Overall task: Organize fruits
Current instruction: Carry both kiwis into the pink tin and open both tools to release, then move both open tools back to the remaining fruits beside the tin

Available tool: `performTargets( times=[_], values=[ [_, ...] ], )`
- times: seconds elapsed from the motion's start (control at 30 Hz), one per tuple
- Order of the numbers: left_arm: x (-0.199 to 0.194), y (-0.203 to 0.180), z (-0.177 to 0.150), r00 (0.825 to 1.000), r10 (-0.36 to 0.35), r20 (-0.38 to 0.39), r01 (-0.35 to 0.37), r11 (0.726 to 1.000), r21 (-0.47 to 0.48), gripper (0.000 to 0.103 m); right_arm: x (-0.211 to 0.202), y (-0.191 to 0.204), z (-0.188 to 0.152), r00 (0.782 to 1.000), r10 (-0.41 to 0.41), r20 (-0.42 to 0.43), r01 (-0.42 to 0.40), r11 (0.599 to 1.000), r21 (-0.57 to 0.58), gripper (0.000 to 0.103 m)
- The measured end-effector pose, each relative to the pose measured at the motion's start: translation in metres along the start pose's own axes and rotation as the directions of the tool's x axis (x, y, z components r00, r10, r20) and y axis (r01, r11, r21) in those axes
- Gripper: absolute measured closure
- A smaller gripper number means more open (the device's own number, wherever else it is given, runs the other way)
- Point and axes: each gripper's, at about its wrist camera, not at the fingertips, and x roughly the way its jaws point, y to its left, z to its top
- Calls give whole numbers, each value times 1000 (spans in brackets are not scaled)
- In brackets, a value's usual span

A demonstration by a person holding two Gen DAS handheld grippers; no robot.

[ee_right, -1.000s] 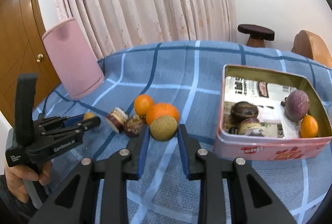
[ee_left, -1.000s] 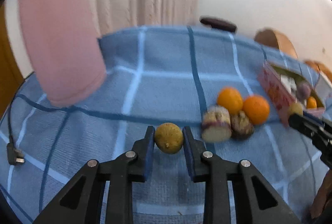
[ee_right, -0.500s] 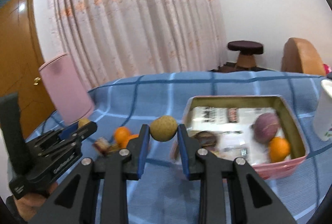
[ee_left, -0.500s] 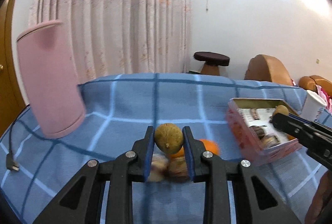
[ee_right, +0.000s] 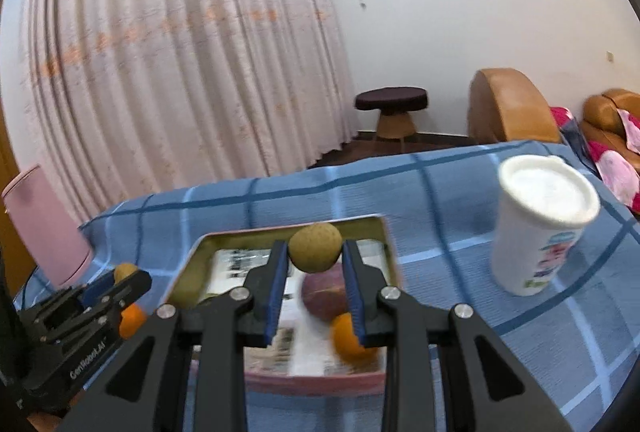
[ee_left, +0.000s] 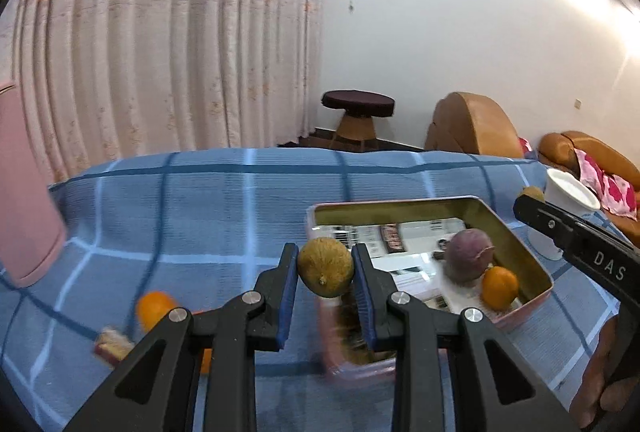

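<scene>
My left gripper (ee_left: 325,268) is shut on a brown-yellow round fruit (ee_left: 326,266), held above the near left corner of the pink tin (ee_left: 516,236). My right gripper (ee_right: 315,257) is shut on a similar brown-yellow fruit (ee_right: 315,246), held over the tin (ee_right: 192,260). The tin holds a purple fruit (ee_left: 468,256), also seen in the right wrist view (ee_right: 324,292), a small orange (ee_left: 499,287) and darker fruits, partly hidden. An orange (ee_left: 154,308) and a cut purple-and-white piece (ee_left: 112,342) lie on the blue checked cloth (ee_left: 200,216) to the left.
A white lidded cup (ee_right: 538,224) stands right of the tin. A pink cylinder (ee_right: 44,228) stands at the far left. Curtains, a stool (ee_right: 392,104) and brown armchairs lie beyond the table's far edge.
Both grippers have risen and swung right, each still holding its fruit. The tin now lies under both, and the loose fruits have slid to the left of view.
</scene>
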Motion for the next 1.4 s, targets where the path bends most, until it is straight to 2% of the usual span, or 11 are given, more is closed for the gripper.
performTargets(
  times=[0.3,0.53,0.57,0.6,0.63,0.7,0.77,0.8,0.87,1.07,1.4],
  values=[
    [36,-42,2,997,-16,-76,20,998,53,74,21,-7,-5,995,-9,-96,6,1000,-30,72],
    [40,-39,3,995,-5,-101,8,999,32,74,23,3,-13,991,7,-132,-16,998,-62,72],
    [39,-39,2,995,4,-100,-1,999,32,74,21,2,-13,992,16,-126,-23,998,-54,71],
    [39,-39,2,995,10,-97,-7,999,32,73,18,1,-12,993,25,-116,-31,999,-44,63],
    [38,-39,1,996,11,-94,-8,999,33,70,15,0,-11,994,31,-100,-35,999,-36,51],
    [34,-40,0,997,17,-80,-14,999,38,45,9,-2,-8,998,32,-51,-32,999,-15,38],
    [27,-41,-1,999,28,-47,-25,999,45,27,2,-5,-6,999,33,-9,-33,999,5,35],
    [21,-42,-1,999,29,-15,-29,998,50,25,0,-6,-5,1000,31,1,-31,999,12,33],
    [16,-43,1,999,38,11,-39,997,59,25,-3,-8,-5,1000,10,27,-10,1000,25,29],
    [13,-32,-1,998,68,-12,-67,997,31,25,0,-5,-7,998,-25,52,24,999,23,29],
    [-8,-9,-9,987,154,51,-156,987,29,25,-7,10,-13,995,-7,98,9,1000,-16,29]
  ],
)
